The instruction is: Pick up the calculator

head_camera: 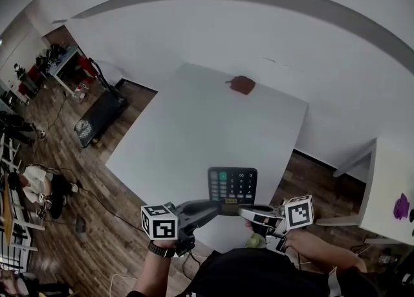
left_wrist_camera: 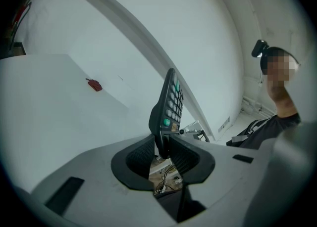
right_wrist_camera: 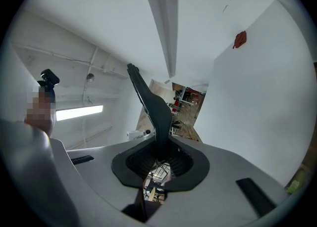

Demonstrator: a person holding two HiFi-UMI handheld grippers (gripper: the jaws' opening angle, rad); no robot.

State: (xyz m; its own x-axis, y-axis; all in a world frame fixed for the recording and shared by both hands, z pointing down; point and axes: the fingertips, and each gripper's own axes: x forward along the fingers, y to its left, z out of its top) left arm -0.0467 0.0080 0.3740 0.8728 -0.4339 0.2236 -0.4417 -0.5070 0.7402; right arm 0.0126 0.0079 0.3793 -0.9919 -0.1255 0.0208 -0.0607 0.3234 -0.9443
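The dark calculator point(head_camera: 232, 184) with grey keys and one green key hangs over the near edge of the white table point(head_camera: 194, 127), keypad up in the head view. My left gripper point(head_camera: 215, 208) and right gripper point(head_camera: 244, 211) both clamp its near edge from either side. In the left gripper view the calculator point(left_wrist_camera: 171, 102) stands on edge, keys showing, with the left gripper point(left_wrist_camera: 163, 149) shut on its lower end. The right gripper view shows the dark back of the calculator point(right_wrist_camera: 151, 102), and the right gripper point(right_wrist_camera: 161, 152) is shut on its lower end.
A small red-brown object point(head_camera: 242, 85) lies at the table's far side. A second white table point(head_camera: 394, 179) with a purple item point(head_camera: 401, 206) stands at the right. A black case point(head_camera: 97, 118) and a seated person point(head_camera: 39, 186) are on the wooden floor at the left.
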